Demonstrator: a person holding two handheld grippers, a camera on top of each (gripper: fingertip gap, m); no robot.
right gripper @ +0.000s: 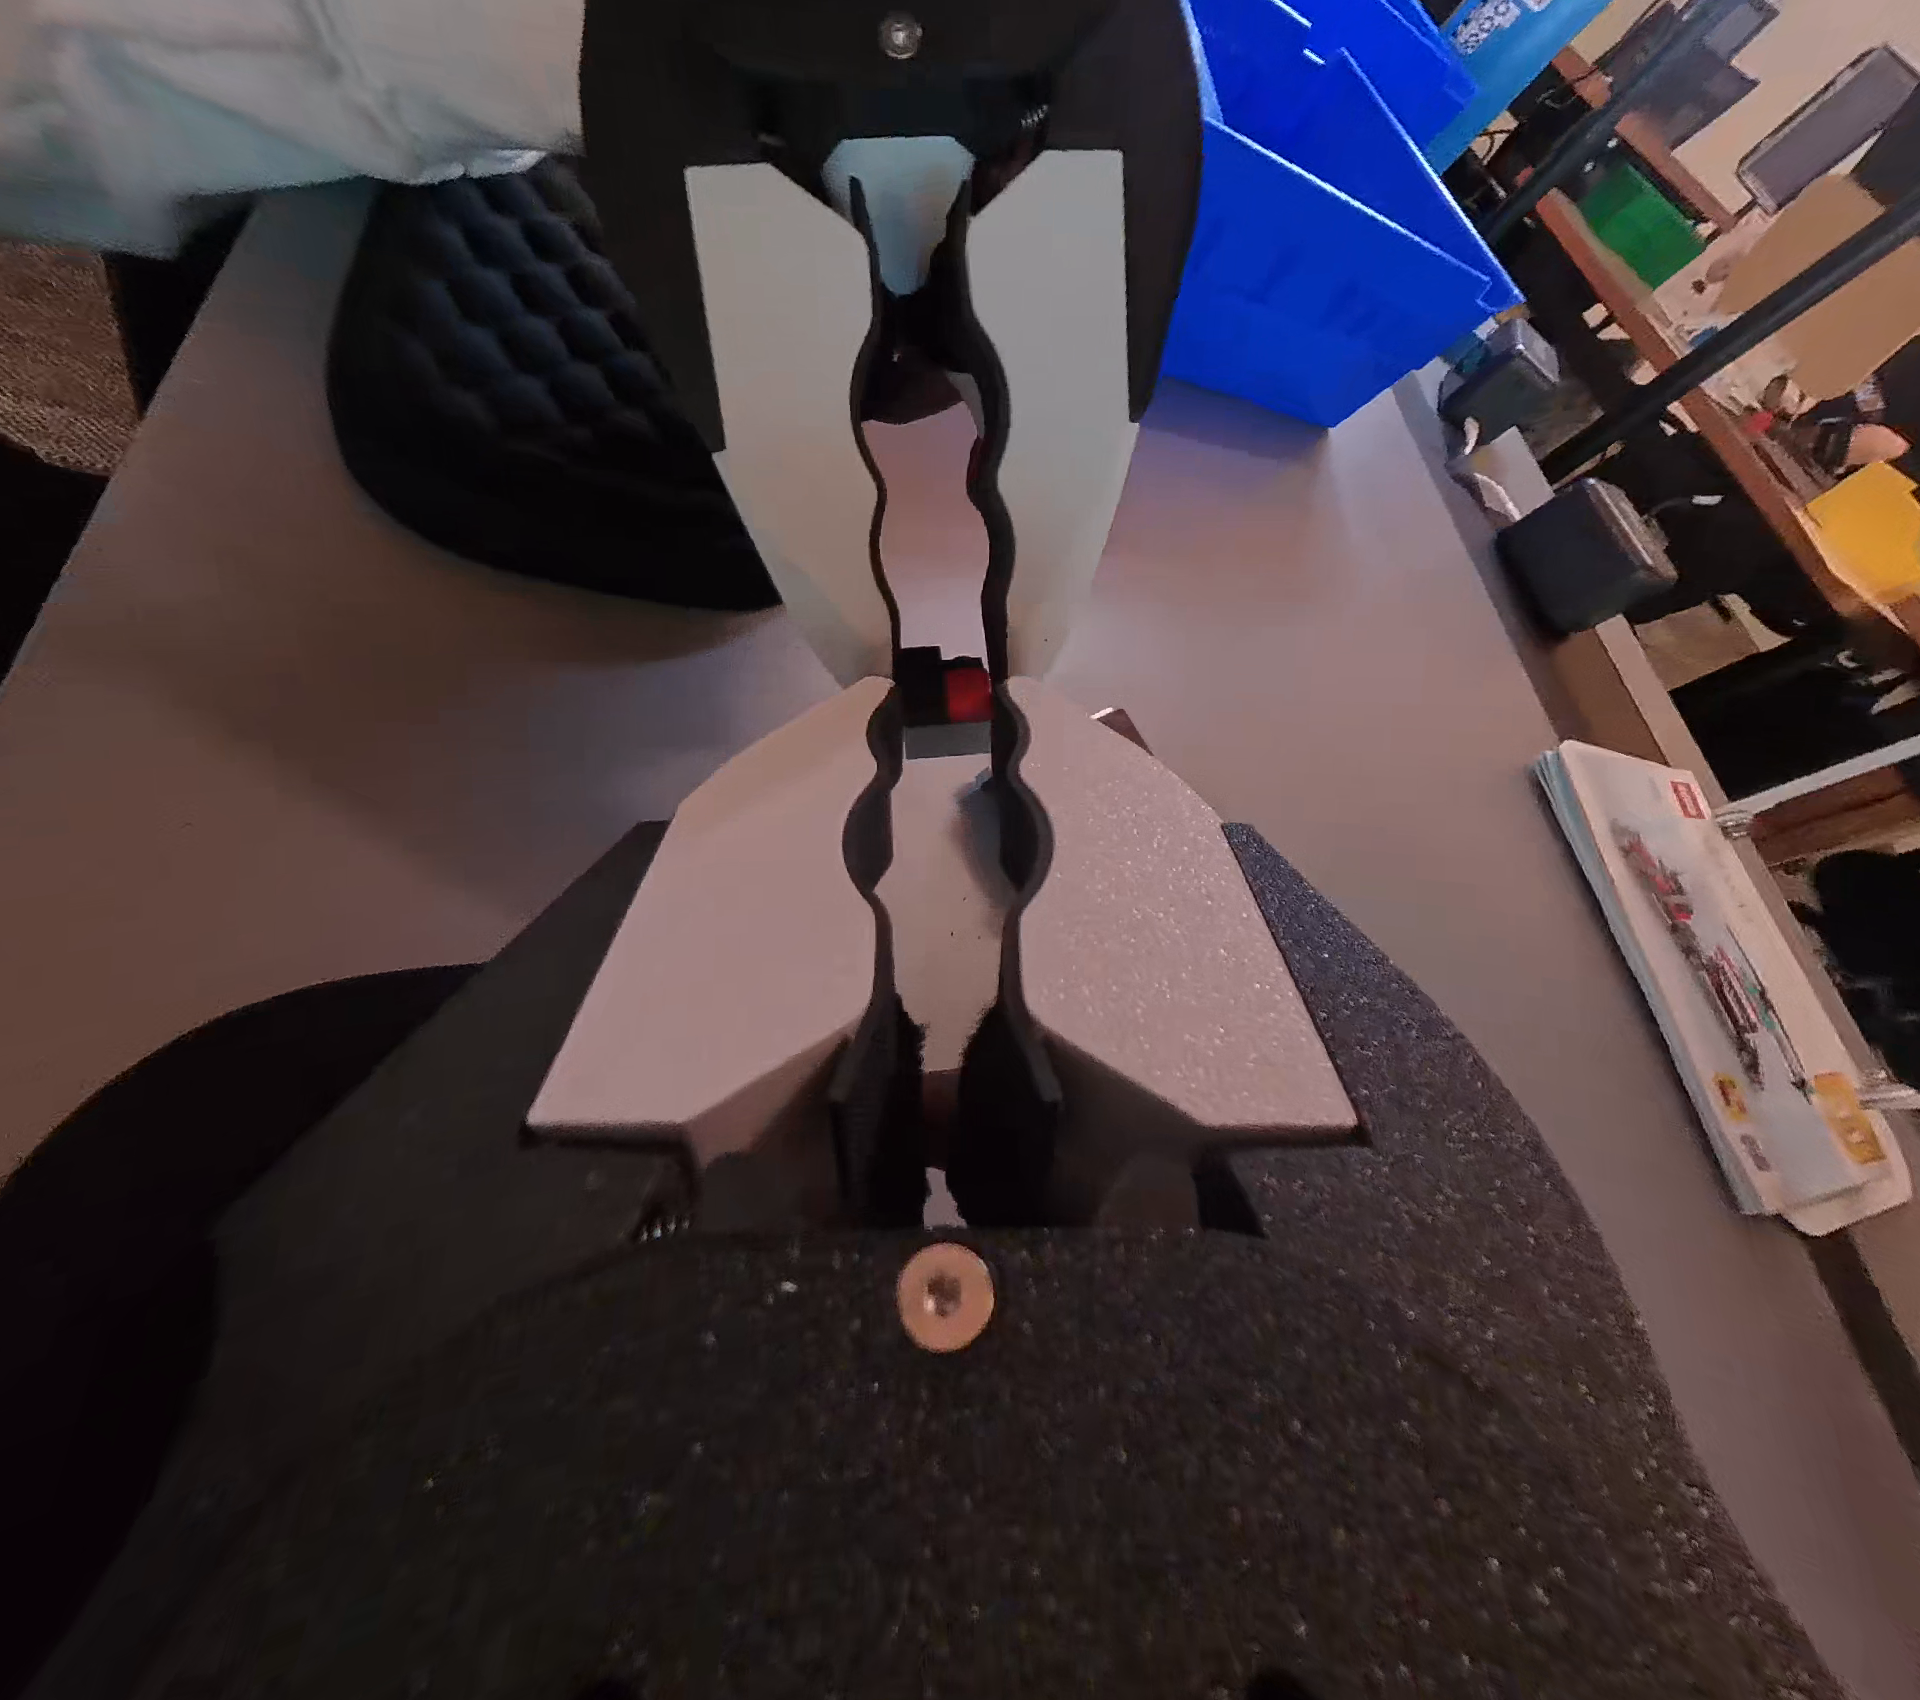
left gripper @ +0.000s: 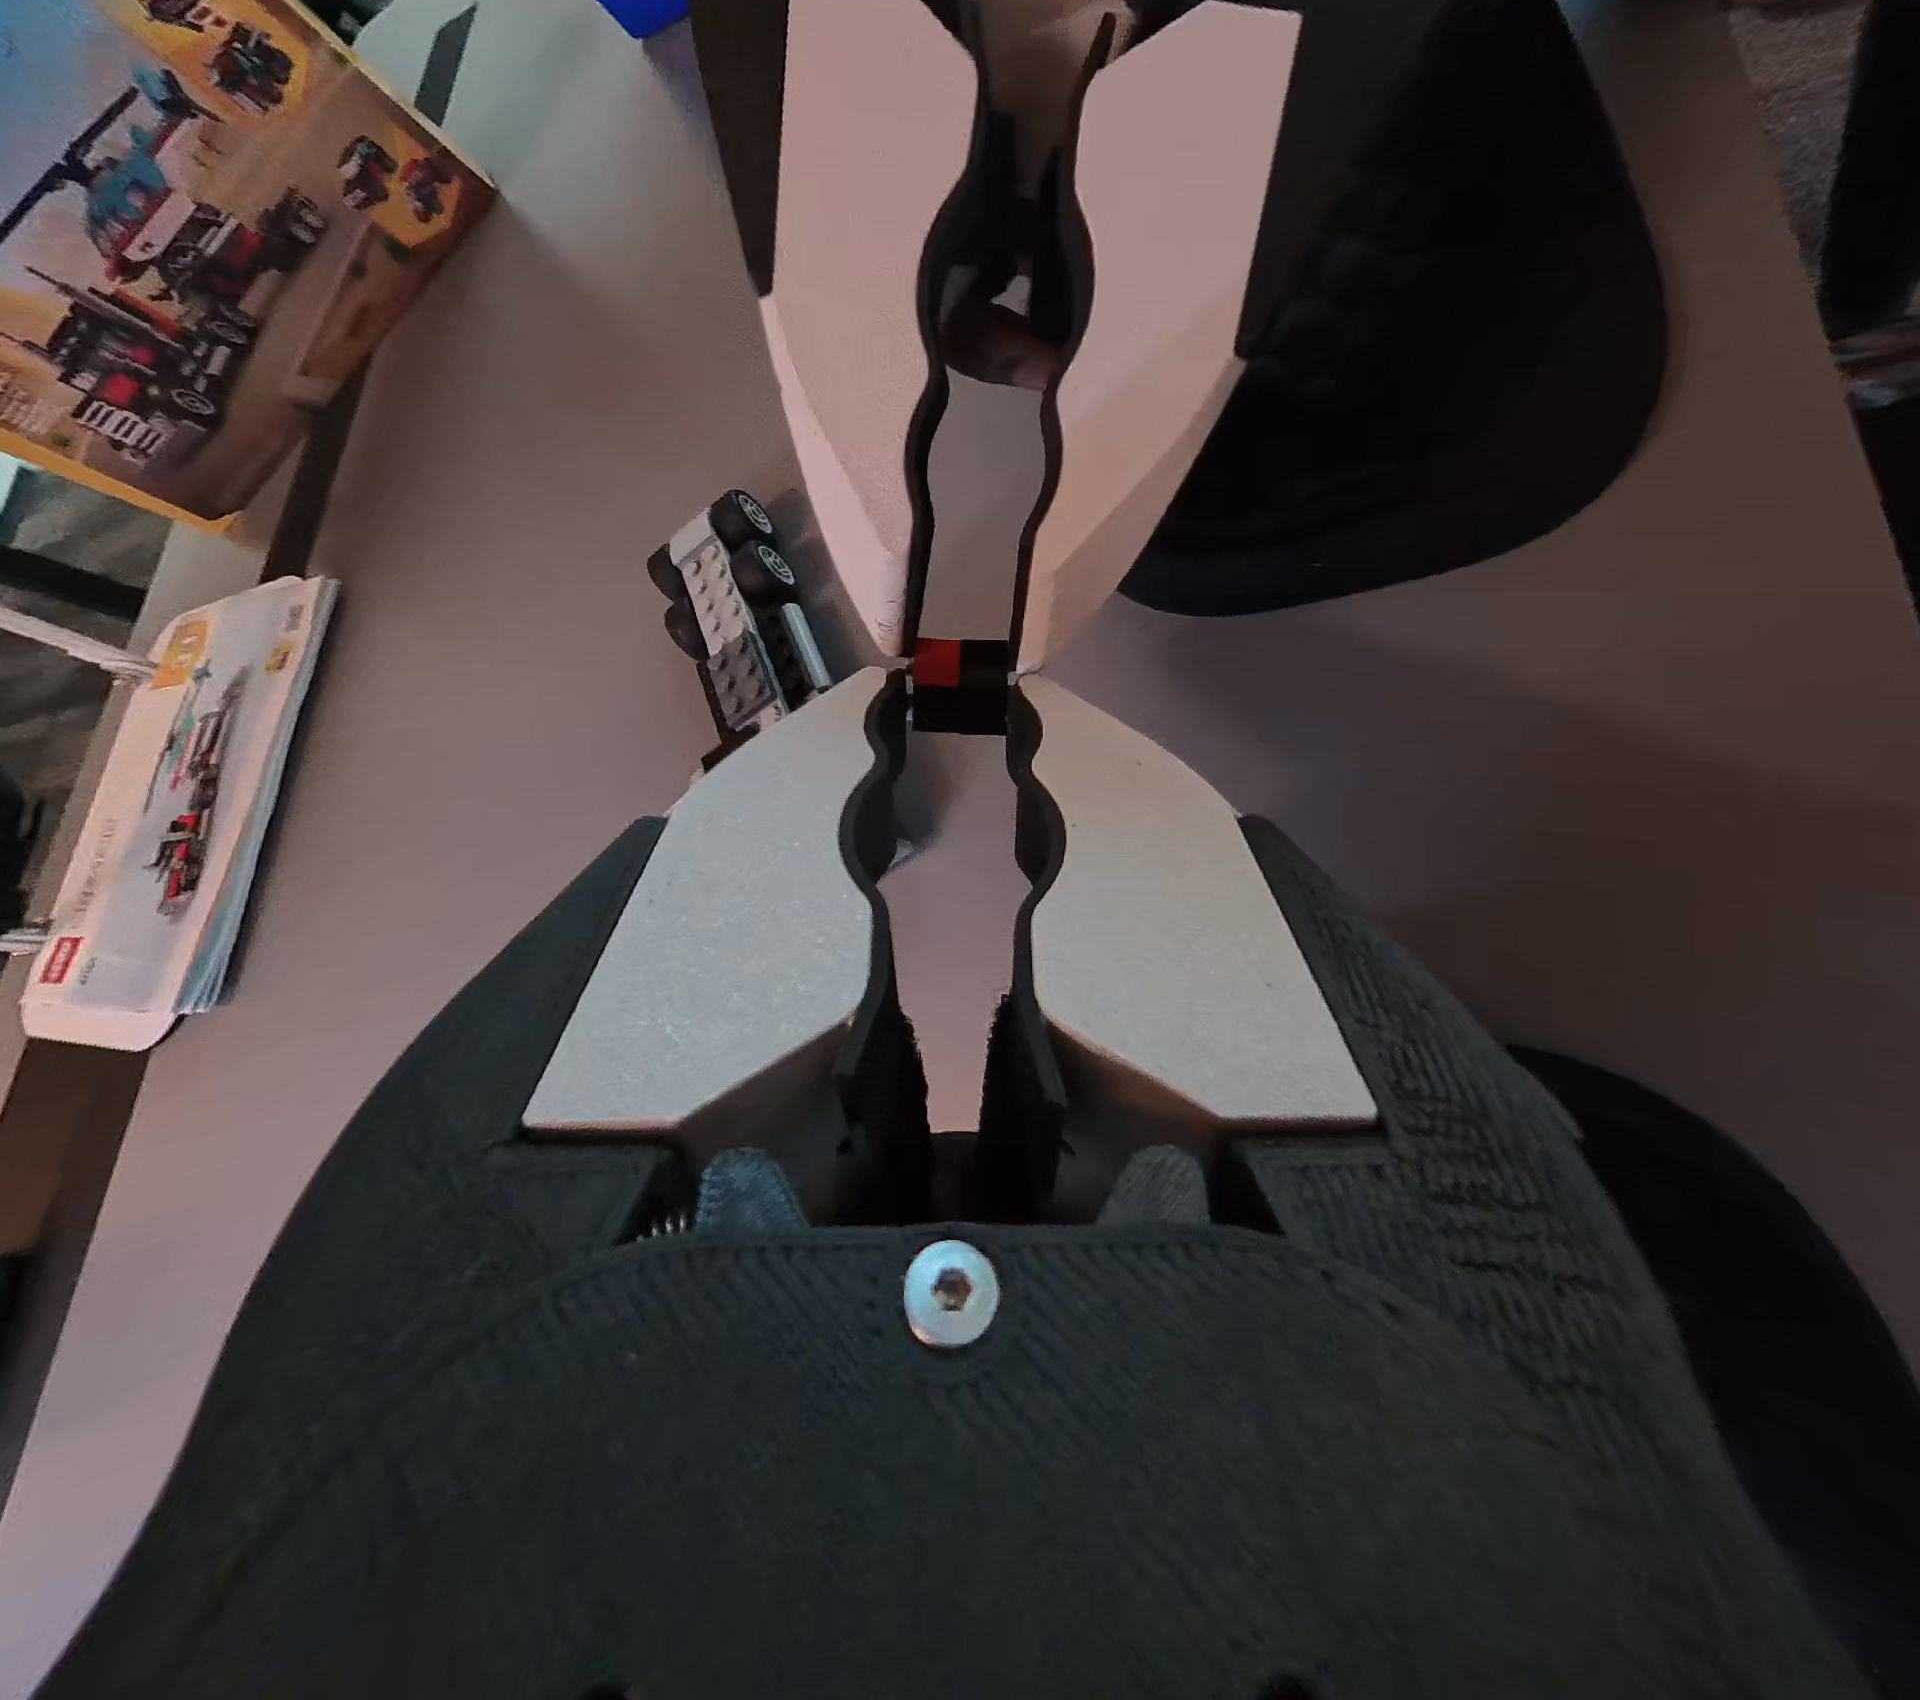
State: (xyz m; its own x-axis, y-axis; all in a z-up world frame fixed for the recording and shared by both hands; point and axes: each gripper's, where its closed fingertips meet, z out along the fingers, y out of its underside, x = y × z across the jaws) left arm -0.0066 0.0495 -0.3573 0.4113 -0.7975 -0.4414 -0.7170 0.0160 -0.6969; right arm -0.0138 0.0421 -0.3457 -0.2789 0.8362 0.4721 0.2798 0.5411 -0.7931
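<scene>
A small red and black brick piece (left gripper: 961, 686) hangs above the grey table (left gripper: 1455, 819), between two grippers that meet tip to tip. My left gripper (left gripper: 958, 710) comes from below in the left wrist view, and its pads press on the black end. My right gripper (left gripper: 961, 651) comes from the top, and its pads press on the red and black end. In the right wrist view my right gripper (right gripper: 943, 731) is shut on the same piece (right gripper: 948, 705), with the left gripper (right gripper: 940, 663) opposite it.
A grey toy truck chassis (left gripper: 727, 611) with black wheels lies on the table just left of the fingertips. An instruction booklet (left gripper: 177, 809) and a printed box (left gripper: 187, 196) are at the left. Blue bins (right gripper: 1330, 196) and a black cushion (right gripper: 520, 403) stand behind. My left and right fingertips are right by each other.
</scene>
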